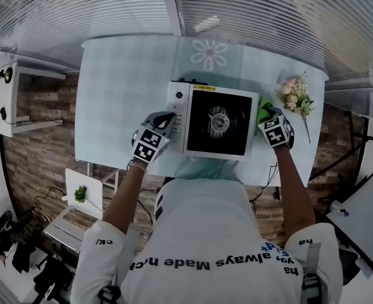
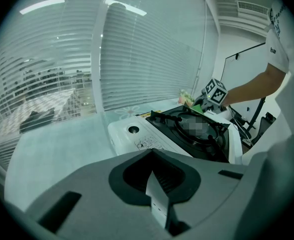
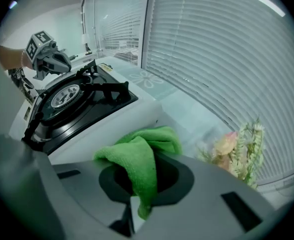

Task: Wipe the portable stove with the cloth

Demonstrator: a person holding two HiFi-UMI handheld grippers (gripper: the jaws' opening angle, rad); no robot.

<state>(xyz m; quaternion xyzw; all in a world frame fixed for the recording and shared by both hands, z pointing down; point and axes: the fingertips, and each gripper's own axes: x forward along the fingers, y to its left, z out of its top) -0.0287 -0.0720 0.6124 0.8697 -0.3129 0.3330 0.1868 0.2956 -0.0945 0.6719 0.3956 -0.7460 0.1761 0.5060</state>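
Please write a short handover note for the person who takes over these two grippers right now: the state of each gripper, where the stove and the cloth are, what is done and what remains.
Left gripper: shut, empty, beside the control side of the white portable stove with the black top; I cannot tell if they touch.
Right gripper: shut on the green microfibre cloth, at the stove's right edge.
The stove stands on the pale table; a bunch of flowers lies to its right.
Done: cloth is in the gripper.
Left: wipe the stove; how much is already wiped cannot be told.
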